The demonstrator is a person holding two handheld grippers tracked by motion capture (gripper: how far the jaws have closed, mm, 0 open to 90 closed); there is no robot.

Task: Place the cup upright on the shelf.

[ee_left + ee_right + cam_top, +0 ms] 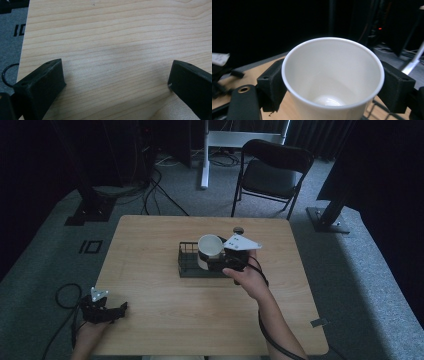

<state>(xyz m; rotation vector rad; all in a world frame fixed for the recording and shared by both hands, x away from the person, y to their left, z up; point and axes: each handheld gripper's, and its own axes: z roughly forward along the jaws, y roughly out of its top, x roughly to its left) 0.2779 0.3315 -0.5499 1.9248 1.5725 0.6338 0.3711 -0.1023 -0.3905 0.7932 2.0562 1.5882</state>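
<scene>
One white cup (210,251), upright and empty, gripped by the right tool (226,262) at its sides; jaws pressing both walls just under the rim (332,40). Held over the right half of the black wire basket (190,262), mid-table, mouth up, long axis vertical. Probably a straight lowering into the basket next, with only its wire walls to clear. Small dark round thing (238,230) just behind, apart. Left tool (107,311) far off at the near left table (150,320) edge, jaws wide, holding nothing.
</scene>
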